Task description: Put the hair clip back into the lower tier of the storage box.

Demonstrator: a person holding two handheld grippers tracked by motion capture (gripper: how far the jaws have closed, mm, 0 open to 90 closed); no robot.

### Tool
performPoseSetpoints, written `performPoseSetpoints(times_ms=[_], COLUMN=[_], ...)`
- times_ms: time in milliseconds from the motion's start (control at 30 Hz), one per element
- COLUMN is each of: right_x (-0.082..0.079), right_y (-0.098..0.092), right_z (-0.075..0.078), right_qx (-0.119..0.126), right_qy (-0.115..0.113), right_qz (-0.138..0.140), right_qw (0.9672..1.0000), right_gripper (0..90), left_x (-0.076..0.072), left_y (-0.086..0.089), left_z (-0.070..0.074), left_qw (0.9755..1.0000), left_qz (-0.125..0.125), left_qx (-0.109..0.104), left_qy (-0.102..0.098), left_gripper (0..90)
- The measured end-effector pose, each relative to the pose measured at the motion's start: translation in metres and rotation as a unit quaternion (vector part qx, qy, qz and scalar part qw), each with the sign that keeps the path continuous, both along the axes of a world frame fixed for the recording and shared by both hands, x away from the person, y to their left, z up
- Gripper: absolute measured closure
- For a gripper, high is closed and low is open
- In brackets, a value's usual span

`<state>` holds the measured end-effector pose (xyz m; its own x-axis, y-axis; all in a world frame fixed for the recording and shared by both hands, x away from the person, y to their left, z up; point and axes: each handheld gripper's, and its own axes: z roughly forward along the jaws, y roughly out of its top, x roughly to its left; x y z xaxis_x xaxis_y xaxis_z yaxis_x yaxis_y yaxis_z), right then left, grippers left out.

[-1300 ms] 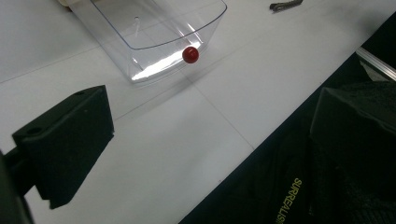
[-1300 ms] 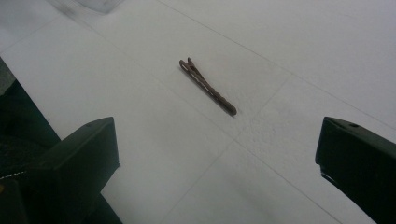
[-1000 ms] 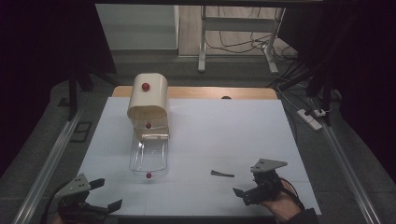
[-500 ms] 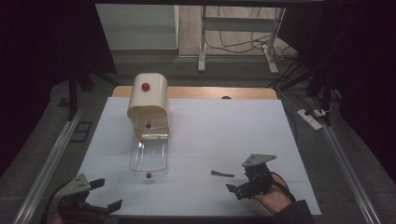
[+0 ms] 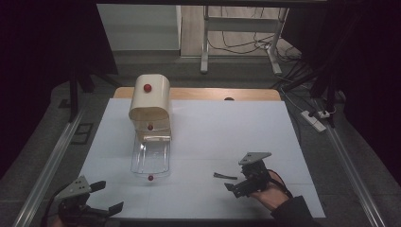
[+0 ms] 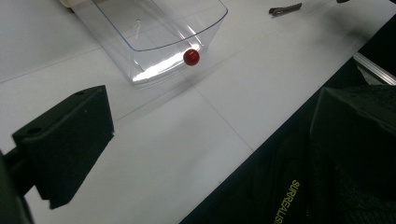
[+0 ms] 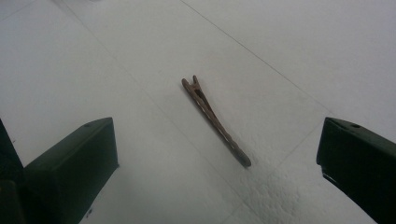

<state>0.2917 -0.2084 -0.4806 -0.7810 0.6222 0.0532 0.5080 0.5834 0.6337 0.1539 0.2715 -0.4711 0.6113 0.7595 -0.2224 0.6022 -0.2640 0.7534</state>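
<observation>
A white counter (image 5: pixel 283 142) is carrying a cream, round-topped box (image 5: pixel 150 101) with a red knob at its far left, and a clear drawer (image 5: pixel 151 158) with a red knob is lying pulled out toward the near side in front of it. Toward the near right, a slim dark hair clip (image 5: pixel 225 176) is lying flat on the counter, just left of the right gripper (image 5: pixel 235 185), whose jaws are standing apart and pointing left toward it without touching it. At the near left corner, the left gripper (image 5: pixel 108 197) is resting low with its jaws spread wide, well apart from the drawer.
</observation>
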Motion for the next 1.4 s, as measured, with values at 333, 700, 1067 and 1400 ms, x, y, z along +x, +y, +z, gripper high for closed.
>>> performPoseSetpoints(times_ms=[333,700,1067,1400], right_x=[0.010,0.019,0.030,0.038], right_y=[0.011,0.028,0.042,0.050], right_z=[-0.004,-0.009,-0.014,-0.026], right_qx=[-0.012,-0.021,-0.037,-0.058], right_qy=[0.000,0.004,0.009,0.015], right_qz=[0.011,0.019,0.033,0.045], right_qw=[0.9999,0.9996,0.9987,0.9972], right_gripper=[0.0,0.0,0.0,0.0], left_x=[0.000,0.001,0.001,0.001], left_y=[0.000,0.000,-0.001,0.000], left_z=[0.000,0.000,0.000,0.000], left_qw=[1.0000,1.0000,1.0000,1.0000], left_qz=[-0.003,-0.005,-0.006,-0.007], left_qx=[0.001,0.001,0.001,0.001], left_qy=[-0.001,0.001,0.004,0.004], left_gripper=[0.0,0.0,0.0,0.0])
